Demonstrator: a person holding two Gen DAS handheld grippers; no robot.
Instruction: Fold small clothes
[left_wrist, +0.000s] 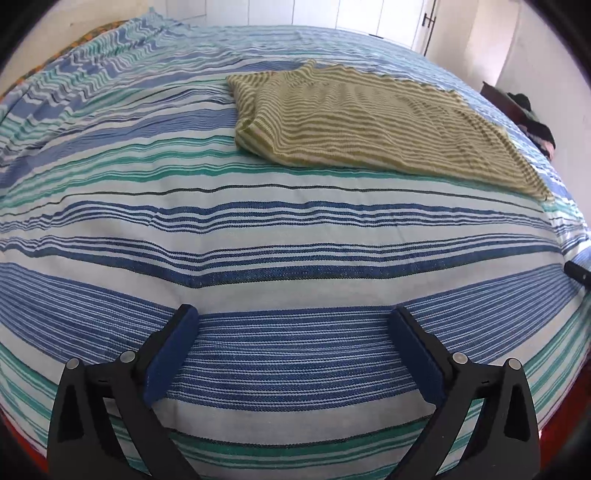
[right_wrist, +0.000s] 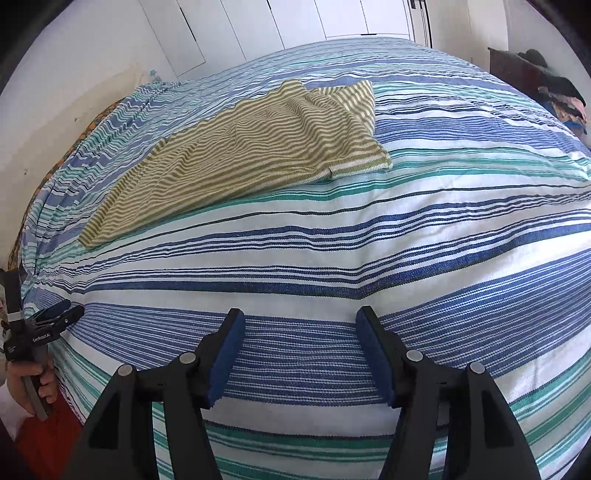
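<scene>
An olive and cream striped top (left_wrist: 369, 122) lies flat on the striped bedspread, its sleeves folded in over the body. It also shows in the right wrist view (right_wrist: 251, 147), to the far left. My left gripper (left_wrist: 293, 317) is open and empty, low over the bed's near edge, well short of the top. My right gripper (right_wrist: 300, 319) is open and empty, also near the front edge. The left gripper shows in the right wrist view (right_wrist: 55, 314) at the left border, held in a hand.
The blue, green and white striped bedspread (left_wrist: 184, 229) covers the bed. White cupboard doors (right_wrist: 295, 22) stand behind. A pile of dark clothes (right_wrist: 554, 92) sits on furniture at the far right. The right gripper's tip (left_wrist: 578, 271) pokes in at the right border.
</scene>
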